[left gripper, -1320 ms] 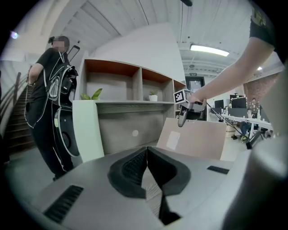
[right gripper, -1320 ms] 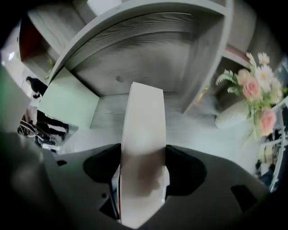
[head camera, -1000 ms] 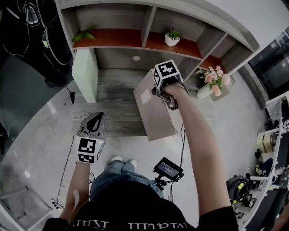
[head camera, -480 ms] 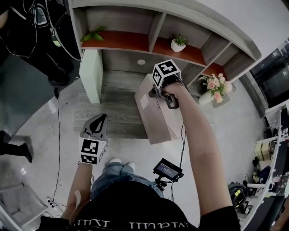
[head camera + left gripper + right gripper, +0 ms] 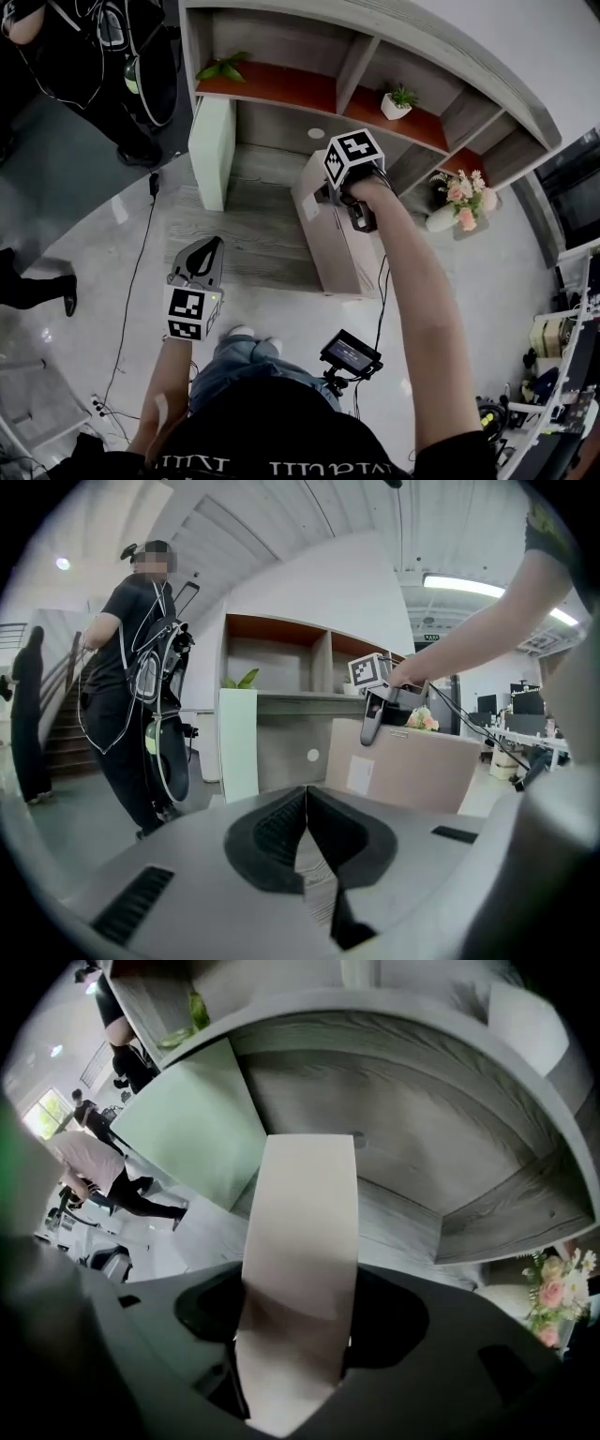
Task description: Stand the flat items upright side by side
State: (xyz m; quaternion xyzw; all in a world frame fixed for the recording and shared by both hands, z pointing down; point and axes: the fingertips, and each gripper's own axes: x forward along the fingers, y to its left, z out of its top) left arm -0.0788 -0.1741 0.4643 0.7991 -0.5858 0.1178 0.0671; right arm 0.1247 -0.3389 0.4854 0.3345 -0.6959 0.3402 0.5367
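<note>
Jaws of the right hand-held gripper point(image 5: 326, 192) have just been closing on the top edge of the beige box point(image 5: 330, 246). The box now stands steeper than a second ago, nearly upright on the wood-grain shelf base point(image 5: 253, 220) at centre frame. The green panel point(image 5: 211, 150) stands upright to its left, well apart, so that gap likely needs closing. The left hand-held gripper point(image 5: 206, 248) hangs lower left, jaws together, empty. Flowers point(image 5: 461, 195) sit right; nothing blocks the gap.
</note>
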